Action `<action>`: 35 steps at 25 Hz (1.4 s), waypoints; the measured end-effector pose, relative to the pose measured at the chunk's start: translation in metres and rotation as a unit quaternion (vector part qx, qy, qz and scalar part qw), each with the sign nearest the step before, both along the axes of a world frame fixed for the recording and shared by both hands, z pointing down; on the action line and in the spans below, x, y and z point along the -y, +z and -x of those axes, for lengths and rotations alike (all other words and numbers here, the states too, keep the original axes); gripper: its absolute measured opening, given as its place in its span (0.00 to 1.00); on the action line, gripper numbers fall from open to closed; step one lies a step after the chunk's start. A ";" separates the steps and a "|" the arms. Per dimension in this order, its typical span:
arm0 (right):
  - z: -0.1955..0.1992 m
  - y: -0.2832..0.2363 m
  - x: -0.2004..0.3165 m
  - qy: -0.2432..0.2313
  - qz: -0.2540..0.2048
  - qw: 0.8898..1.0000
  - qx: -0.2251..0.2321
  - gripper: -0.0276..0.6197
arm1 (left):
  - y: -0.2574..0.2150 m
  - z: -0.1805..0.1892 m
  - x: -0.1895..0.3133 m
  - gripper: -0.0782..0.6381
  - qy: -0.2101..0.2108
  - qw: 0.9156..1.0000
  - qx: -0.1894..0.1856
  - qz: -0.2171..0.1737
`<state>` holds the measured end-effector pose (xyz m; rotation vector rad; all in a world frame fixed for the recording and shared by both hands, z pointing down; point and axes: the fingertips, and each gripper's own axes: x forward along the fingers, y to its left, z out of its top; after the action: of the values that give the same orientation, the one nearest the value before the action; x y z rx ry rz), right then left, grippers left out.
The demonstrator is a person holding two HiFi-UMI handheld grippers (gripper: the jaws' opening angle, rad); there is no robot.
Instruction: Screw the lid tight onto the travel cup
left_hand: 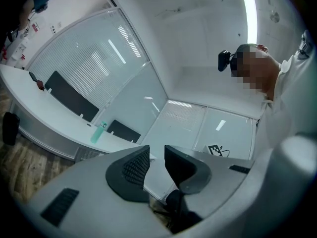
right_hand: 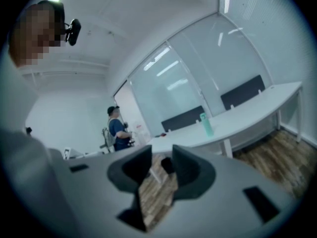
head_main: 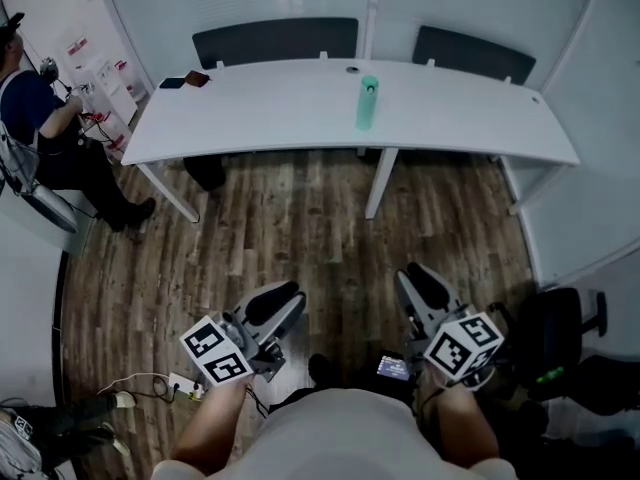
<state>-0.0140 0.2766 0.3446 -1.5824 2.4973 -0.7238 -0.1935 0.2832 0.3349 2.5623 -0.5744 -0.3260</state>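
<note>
Office room with frosted glass partitions and a wood-pattern floor, head view. A long white table with a curved front edge runs across the far side; two dark chair backs show behind its far edge.

(a) Travel cup: pale green, upright, standing alone right of the table's middle, nearer the far edge than the front edge. Its lid sits on top; whether it is screwed tight cannot be told. The same cup appears small and distant in the left gripper view and the right gripper view.

(b) Left gripper and right gripper: both held low in front of the person's body, over the floor, well apart from the table and the cup. Each carries its marker cube at the rear.

(c) Jaw state: in the left gripper view the left gripper has its two dark fingers parted by a narrow gap with nothing between them. In the right gripper view the right gripper shows the same, only floor visible through the gap.

(d) Surroundings: two small dark items lie at the table's far left corner. A second person is beside the table's left end.
</note>
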 end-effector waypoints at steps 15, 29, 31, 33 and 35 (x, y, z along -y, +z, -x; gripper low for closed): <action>-0.047 0.010 0.095 -0.026 0.001 1.000 -0.005 0.23 | 0.005 -0.053 0.082 0.30 -0.018 1.000 0.018 0.002; -0.126 0.014 0.193 -0.059 0.008 0.998 -0.004 0.23 | 0.003 -0.145 0.178 0.35 -0.039 0.999 0.028 0.005; -0.133 0.016 0.201 -0.063 0.008 0.998 -0.003 0.23 | 0.004 -0.153 0.185 0.35 -0.040 0.999 0.031 0.006; -0.137 0.017 0.207 -0.065 0.008 0.998 -0.003 0.23 | 0.006 -0.158 0.192 0.35 -0.042 0.999 0.031 0.007; -0.141 0.018 0.213 -0.067 0.007 0.998 -0.004 0.23 | 0.007 -0.163 0.198 0.35 -0.045 0.998 0.031 0.008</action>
<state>0.1268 0.0640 0.3629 -1.4360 2.6294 -0.7548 -0.0309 0.0849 0.3416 2.5441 -0.7130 -0.2725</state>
